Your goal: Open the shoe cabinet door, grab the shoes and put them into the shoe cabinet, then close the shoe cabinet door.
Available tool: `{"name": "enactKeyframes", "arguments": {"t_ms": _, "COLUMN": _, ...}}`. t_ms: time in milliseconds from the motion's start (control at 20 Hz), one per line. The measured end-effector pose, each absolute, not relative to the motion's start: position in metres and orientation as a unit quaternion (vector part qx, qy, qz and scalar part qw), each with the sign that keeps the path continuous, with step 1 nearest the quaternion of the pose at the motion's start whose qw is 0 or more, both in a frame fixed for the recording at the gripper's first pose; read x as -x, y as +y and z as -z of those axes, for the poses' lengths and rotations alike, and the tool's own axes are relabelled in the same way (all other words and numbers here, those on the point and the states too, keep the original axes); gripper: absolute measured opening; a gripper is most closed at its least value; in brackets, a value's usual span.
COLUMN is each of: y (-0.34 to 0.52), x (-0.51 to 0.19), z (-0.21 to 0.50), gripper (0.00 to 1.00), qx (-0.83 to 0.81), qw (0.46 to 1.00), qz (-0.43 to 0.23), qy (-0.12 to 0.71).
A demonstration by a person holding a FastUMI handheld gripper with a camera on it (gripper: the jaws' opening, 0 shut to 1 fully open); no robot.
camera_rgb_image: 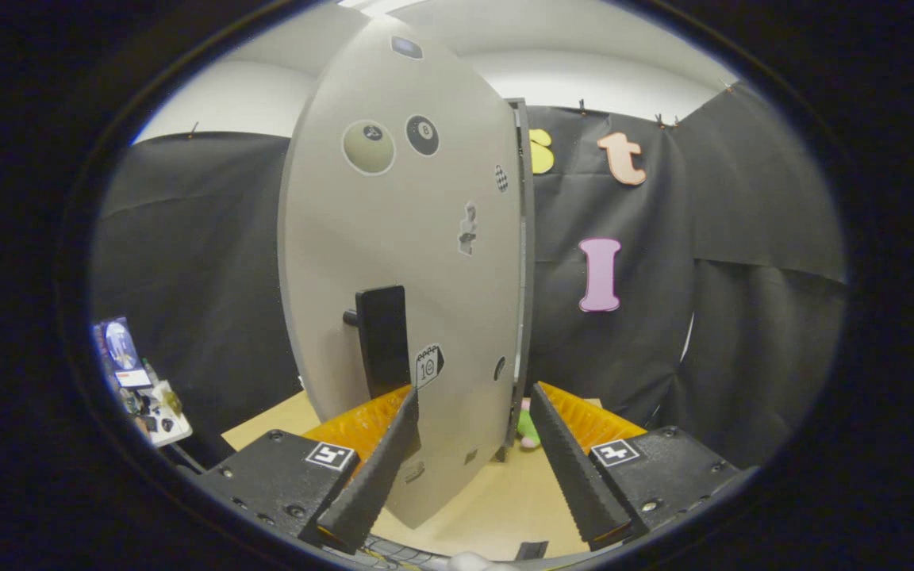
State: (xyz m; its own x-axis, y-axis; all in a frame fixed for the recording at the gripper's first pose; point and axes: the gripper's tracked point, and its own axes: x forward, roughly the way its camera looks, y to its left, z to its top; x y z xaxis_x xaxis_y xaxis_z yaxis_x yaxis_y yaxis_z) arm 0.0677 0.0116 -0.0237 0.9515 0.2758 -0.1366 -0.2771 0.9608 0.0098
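The gripper [473,444] is pointing forward and slightly up, level with the lower part of the shoe cabinet door [405,262], and its jaws are standing wide open with nothing pressed between them. The left finger is lying just below the door's dark upright handle [382,341], its tip overlapping the door panel near the handle's lower end; whether it is touching the panel cannot be told. The right finger is reaching past the door's free edge, apart from it. The door itself is showing as a tall pale grey panel, swung so that its edge is facing between the two fingers, and its lower corner is hanging over the light wooden surface [497,500].

Several stickers are sitting on the door: a round pale ball sticker [368,147] beside a black ball sticker [422,135] bearing an 8, a small checkered sticker [501,178] near the edge, a grey figure-shaped sticker [467,228], and a tag-shaped sticker [428,365] reading 10 just right of the handle. Each finger block is carrying a small square black-and-white marker [332,455].

Beyond the door's edge, low between the fingers, a bit of a green and pink object [528,428] is resting on the surface; what it is cannot be told. Black cloth is hanging behind everything, and a cluttered white tray-like thing [157,404] is sitting far to the left
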Motion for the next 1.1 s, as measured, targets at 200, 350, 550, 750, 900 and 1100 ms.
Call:
{"name": "enactKeyframes", "arguments": {"t_ms": 200, "y": 0.057, "x": -0.08, "z": 0.027, "gripper": 0.94, "qx": 0.008, "qw": 0.989, "qz": -0.134, "qy": 0.069}}
{"name": "enactKeyframes", "arguments": {"t_ms": 350, "y": 0.092, "x": -0.095, "z": 0.026, "gripper": 0.94, "qx": 0.003, "qw": 0.988, "qz": -0.143, "qy": 0.062}}
{"name": "enactKeyframes", "arguments": {"t_ms": 550, "y": 0.115, "x": -0.105, "z": 0.029, "gripper": 0.99, "qx": -0.018, "qw": 0.988, "qz": -0.136, "qy": 0.064}}
{"name": "enactKeyframes", "arguments": {"t_ms": 750, "y": 0.123, "x": -0.092, "z": 0.031, "gripper": 0.99, "qx": -0.009, "qw": 0.989, "qz": -0.132, "qy": 0.069}}
{"name": "enactKeyframes", "arguments": {"t_ms": 900, "y": 0.122, "x": -0.082, "z": 0.037, "gripper": 0.99, "qx": 0.001, "qw": 0.99, "qz": -0.122, "qy": 0.074}}
{"name": "enactKeyframes", "arguments": {"t_ms": 1100, "y": 0.12, "x": -0.068, "z": 0.034, "gripper": 0.99, "qx": 0.001, "qw": 0.992, "qz": -0.108, "qy": 0.071}}
